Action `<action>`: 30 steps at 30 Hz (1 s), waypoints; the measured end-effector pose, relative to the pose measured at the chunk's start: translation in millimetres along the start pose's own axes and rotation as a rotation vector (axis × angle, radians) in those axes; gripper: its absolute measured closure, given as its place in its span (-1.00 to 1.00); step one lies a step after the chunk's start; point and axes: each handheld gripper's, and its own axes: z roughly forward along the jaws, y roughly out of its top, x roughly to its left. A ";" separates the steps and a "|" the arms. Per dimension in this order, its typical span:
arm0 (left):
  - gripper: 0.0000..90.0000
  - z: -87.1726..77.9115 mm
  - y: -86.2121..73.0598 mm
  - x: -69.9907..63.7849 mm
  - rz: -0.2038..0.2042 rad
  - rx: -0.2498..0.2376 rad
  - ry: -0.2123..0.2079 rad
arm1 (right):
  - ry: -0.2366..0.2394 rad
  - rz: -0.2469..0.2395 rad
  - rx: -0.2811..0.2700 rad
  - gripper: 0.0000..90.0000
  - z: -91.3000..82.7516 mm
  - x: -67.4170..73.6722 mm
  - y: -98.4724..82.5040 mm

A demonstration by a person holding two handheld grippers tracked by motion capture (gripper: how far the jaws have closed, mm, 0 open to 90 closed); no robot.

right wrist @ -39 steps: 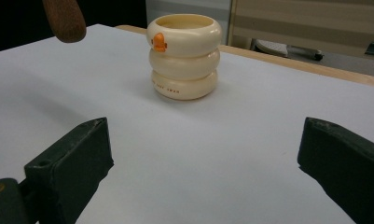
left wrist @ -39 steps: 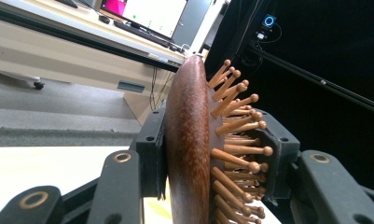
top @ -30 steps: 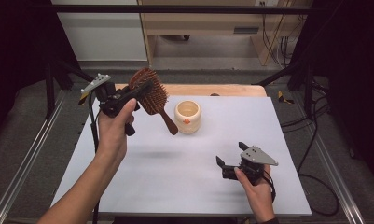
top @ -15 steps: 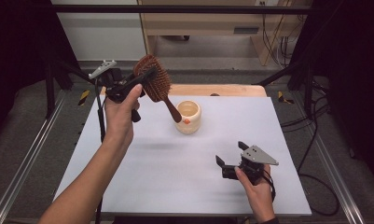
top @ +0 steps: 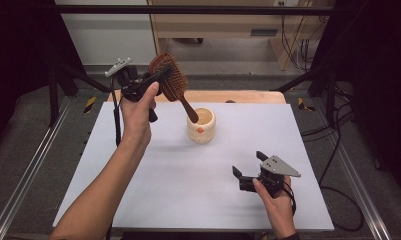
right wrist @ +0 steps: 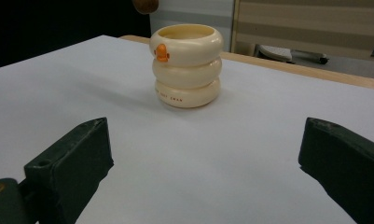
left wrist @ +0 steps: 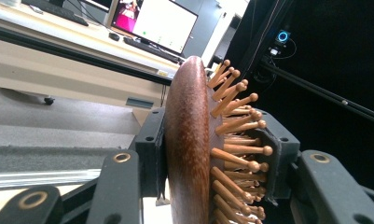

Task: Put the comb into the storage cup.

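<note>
**High view: steering the brush handle into the cup**

High view, upper left of the frame: we hold the left gripper (top: 155, 85) lifted off the table, its jaws clamped across the head of the hairbrush (top: 169, 77). The brush hangs tilted, head up and handle slanting down to the right, so that the handle tip sits at the mouth of the cup (top: 201, 126), just left of centre. Whether the tip is already inside the rim we cannot tell.

To do this step well, we judge that the handle should be brought more upright over the opening and lowered slowly, since the cup looks light and a sideways nudge on its rim could tip it. We would let go only once the handle rests inside.

Left gripper view shows the grip closely: one pad presses the smooth, dark, glossy wooden back of the hairbrush (left wrist: 187, 149), the other bears on the paler round-tipped wooden pins.

Right gripper view shows the cup (right wrist: 187, 65) as three stacked cream rings, matte and rounded, with a small orange mark near the rim.

Lower right of the high view, the right gripper (top: 247, 170) rests on the white table (top: 153, 190), jaws wide apart and holding nothing, well away from the cup.
</note>
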 end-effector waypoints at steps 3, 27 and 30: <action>0.15 5.2 0.2 -1.8 0.016 -0.006 0.002 | -0.001 0.001 0.001 -0.93 0.2 0.5 -0.2; 0.15 46.9 -24.9 -7.1 0.120 0.026 0.049 | 0.007 0.015 -0.003 -0.93 -0.3 -2.0 -0.7; 0.15 50.3 -30.2 -4.7 0.111 0.027 0.054 | 0.006 0.014 -0.003 -0.93 -0.3 -2.2 -0.9</action>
